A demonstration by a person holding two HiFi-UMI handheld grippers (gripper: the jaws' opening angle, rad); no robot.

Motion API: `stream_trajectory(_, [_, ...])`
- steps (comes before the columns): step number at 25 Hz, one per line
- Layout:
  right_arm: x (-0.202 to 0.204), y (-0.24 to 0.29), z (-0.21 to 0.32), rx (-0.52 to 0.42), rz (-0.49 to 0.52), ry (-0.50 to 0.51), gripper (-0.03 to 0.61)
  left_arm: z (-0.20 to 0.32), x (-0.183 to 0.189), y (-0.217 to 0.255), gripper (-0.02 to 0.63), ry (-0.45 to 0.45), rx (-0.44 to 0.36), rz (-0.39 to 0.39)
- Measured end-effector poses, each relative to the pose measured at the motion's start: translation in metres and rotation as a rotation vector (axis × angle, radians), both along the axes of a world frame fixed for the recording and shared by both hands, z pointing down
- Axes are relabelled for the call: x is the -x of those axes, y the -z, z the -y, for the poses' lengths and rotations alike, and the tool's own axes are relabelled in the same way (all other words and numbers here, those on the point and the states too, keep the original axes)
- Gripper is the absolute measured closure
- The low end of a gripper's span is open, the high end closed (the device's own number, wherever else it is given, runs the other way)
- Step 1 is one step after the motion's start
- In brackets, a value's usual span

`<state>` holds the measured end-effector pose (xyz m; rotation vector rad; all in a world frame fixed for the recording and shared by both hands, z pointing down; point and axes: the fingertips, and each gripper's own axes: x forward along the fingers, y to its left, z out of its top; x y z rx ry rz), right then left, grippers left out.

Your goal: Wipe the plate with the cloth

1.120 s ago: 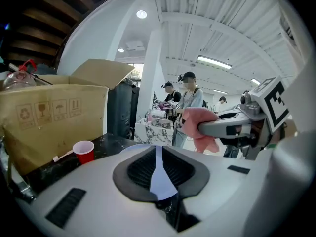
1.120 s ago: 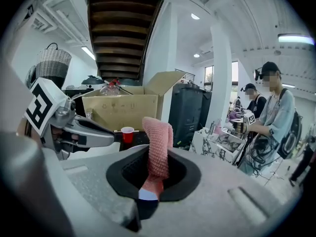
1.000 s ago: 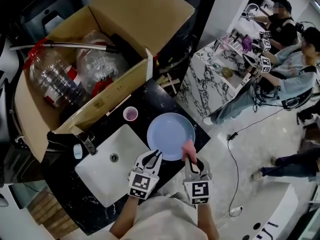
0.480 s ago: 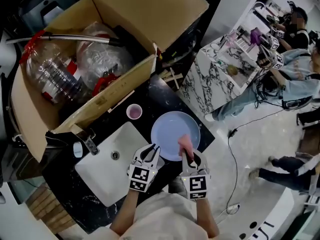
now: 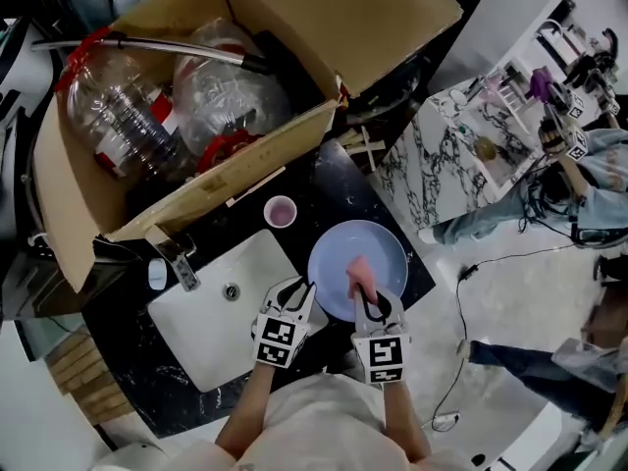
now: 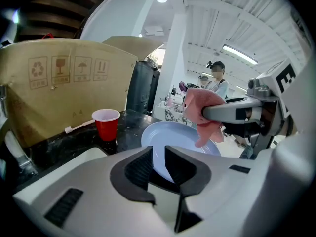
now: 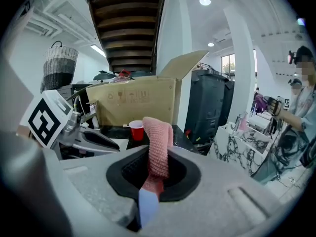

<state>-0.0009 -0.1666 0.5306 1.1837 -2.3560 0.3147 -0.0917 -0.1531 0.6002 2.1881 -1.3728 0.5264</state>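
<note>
Pink knit cloth (image 5: 358, 273), likely soft and floppy, is pinched in the right gripper (image 5: 368, 302) over the counter-top plate's (image 5: 381, 248) 6 o'clock side, while the left gripper (image 5: 304, 290) clamps its stiff, probably slick rim at 8 o'clock, the sensible hold.

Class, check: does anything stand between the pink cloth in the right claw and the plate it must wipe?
Nothing visible does. The cloth, pinched in the right claw, hangs right over the bare plate; the left claw grips only its near rim.
</note>
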Motion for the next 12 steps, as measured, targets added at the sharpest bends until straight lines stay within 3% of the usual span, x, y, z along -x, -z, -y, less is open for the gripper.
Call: stream_trajectory(12, [0.021,-0.031,0.029,0.044,0.031,0.032,0.551,0.011,-0.001,-0.024,0.538,0.014,0.054,0.047])
